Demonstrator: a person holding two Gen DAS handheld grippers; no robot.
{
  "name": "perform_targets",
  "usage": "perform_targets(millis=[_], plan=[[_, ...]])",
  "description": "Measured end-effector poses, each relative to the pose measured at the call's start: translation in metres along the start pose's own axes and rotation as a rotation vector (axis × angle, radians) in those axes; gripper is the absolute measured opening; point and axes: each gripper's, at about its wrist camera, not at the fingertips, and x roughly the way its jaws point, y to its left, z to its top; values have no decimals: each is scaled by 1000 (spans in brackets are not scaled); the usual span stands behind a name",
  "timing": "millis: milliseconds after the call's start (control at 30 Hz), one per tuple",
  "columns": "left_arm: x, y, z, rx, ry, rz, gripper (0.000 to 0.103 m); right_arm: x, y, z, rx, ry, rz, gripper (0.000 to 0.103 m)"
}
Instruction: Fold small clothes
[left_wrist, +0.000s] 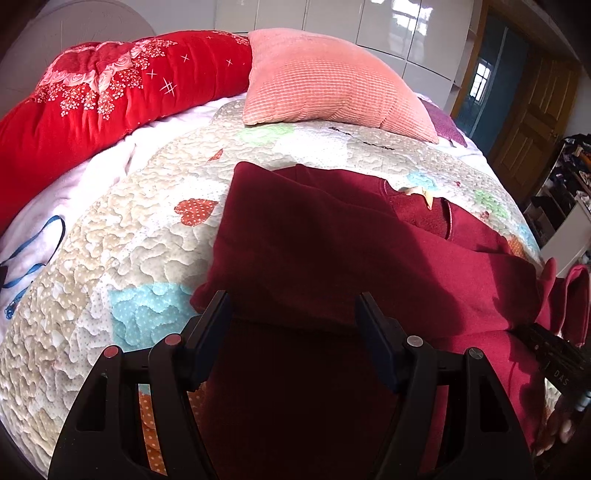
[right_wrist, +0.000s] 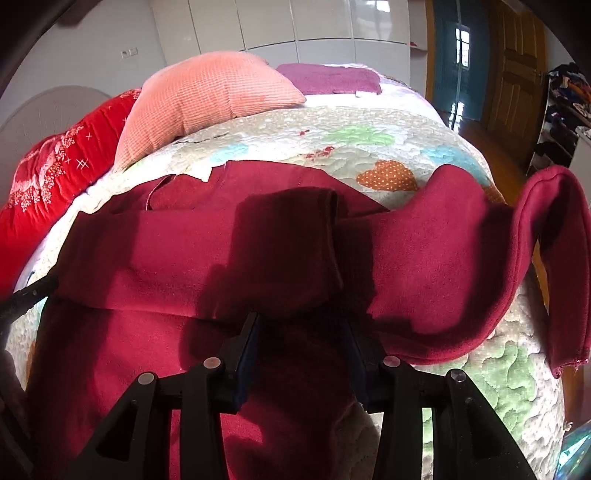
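Note:
A dark red long-sleeved top (left_wrist: 332, 240) lies spread on the quilted bedspread (left_wrist: 122, 258), its neck with a pale label (left_wrist: 421, 192) toward the pillows. One sleeve (right_wrist: 207, 251) is folded across the body. The other sleeve (right_wrist: 461, 266) lies out to the right, its cuff curling up. My left gripper (left_wrist: 293, 310) is open, low over the top's left part, jaws wide with nothing between them. My right gripper (right_wrist: 303, 328) is open over the top's lower middle, near the folded sleeve's cuff (right_wrist: 332, 236). The right gripper also shows at the left view's right edge (left_wrist: 554, 354).
A pink ribbed pillow (left_wrist: 332, 81) and a red floral bolster (left_wrist: 103, 88) lie at the bed's head. A folded purple cloth (right_wrist: 328, 77) lies behind the pillow. A blue cord (left_wrist: 33, 258) lies on the white sheet at left. A wooden door (right_wrist: 517, 62) and cluttered shelves (right_wrist: 565, 110) stand right.

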Motion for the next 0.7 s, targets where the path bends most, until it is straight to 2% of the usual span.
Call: perform_targets(millis=[100,200,233,333,500,667,700], plan=[[-4,-13,1,15,-9,-13,69,-28,-18,-1,66,-63,28,45],[-8,-28,5,22,-30,-45,69,-50,-46,2,134,-140,-3,56],[-7,-33,5,23,-30,-52,69,-55,-60,4,178,-160,-1,63],[3,-50,4,41,-10,-74,69,-59,-98,9,328,-185,-1,73],[24,-67,-5,106,22,-34,69,-35,-132,32,433,-177,-34,73],[32,-66,-9,122,20,-30,69,-3,-177,49,554,-154,-127,73],[33,-65,-9,120,21,-34,69,0,-187,47,570,-143,-151,70]])
